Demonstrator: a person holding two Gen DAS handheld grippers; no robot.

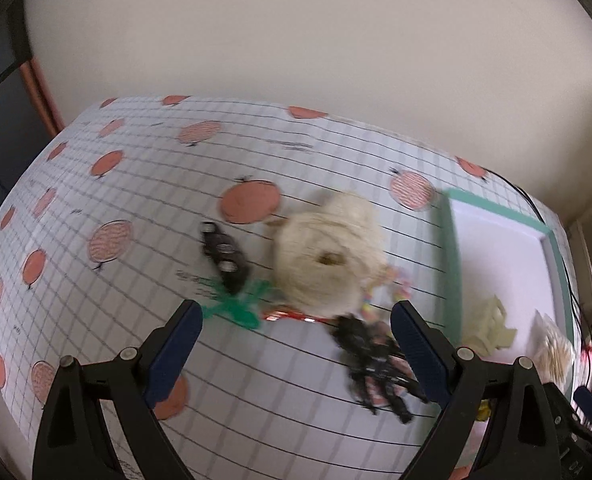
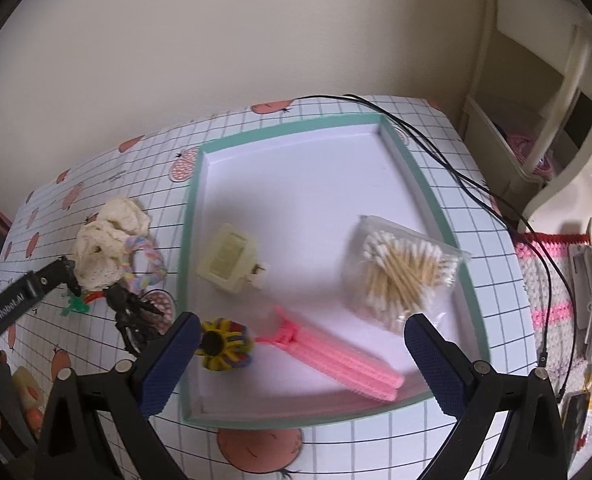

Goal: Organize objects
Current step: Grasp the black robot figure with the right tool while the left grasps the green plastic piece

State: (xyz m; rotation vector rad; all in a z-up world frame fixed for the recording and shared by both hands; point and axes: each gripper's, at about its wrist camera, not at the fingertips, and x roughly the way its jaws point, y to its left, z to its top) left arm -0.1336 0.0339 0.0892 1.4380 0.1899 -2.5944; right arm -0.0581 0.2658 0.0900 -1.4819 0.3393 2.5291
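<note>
Both claws are gaping wide and empty: the left claw (image 1: pixel 296 334) is hovering over a black claw clip (image 1: pixel 370 364) beside the cream scrunchie (image 1: pixel 328 256), just outside the tray (image 2: pixel 420 184). Tangled neighbours are risking a double pick-up, and the right claw (image 2: pixel 302 344) is sitting over the tray's pink comb (image 2: pixel 336 360).

Swab bag (image 2: pixel 406 270), clip (image 2: pixel 230 258) in tray (image 2: pixel 428 194); scrunchie (image 2: pixel 108 240) left.

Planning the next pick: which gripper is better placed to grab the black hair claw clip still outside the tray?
Left. The left gripper is open over the pile, with the black claw clip beside its right finger. The right gripper hangs open over the tray, away from the clip.
</note>
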